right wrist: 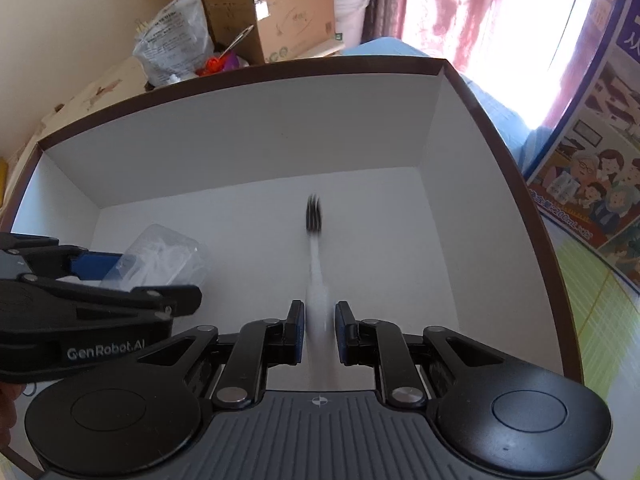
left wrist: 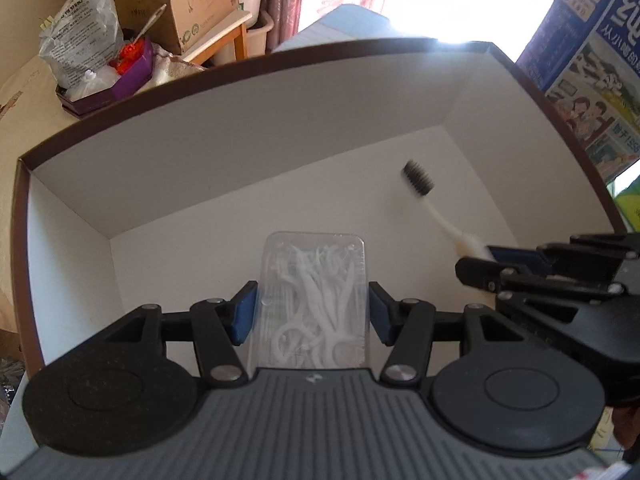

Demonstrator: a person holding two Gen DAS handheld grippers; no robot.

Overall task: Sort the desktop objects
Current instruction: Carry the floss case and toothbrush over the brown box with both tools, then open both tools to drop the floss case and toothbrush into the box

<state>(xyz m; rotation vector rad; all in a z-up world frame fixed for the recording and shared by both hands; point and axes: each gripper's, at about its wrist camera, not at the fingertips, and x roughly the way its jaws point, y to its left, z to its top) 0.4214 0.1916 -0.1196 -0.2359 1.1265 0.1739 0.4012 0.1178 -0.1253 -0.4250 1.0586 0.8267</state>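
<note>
A clear plastic case of white floss picks point(left wrist: 314, 300) sits between the blue pads of my left gripper point(left wrist: 312, 312), over the floor of a large white box with a brown rim point(left wrist: 160, 92). A thin gap shows at each pad; the jaws look just parted. My right gripper point(right wrist: 319, 330) has a white toothbrush with black bristles point(right wrist: 316, 264) between its pads, with small gaps, blurred, head pointing to the far wall. The toothbrush point(left wrist: 432, 200) and right gripper point(left wrist: 500, 264) show at the right in the left wrist view. The case point(right wrist: 164, 256) and left gripper point(right wrist: 120, 280) show at the left in the right wrist view.
The white box point(right wrist: 240, 76) has tall walls on all sides. Behind it are a plastic bag point(left wrist: 80, 40), a purple tray point(left wrist: 120, 84) and cardboard boxes point(left wrist: 180, 0). A printed blue carton point(left wrist: 592, 60) stands at the right.
</note>
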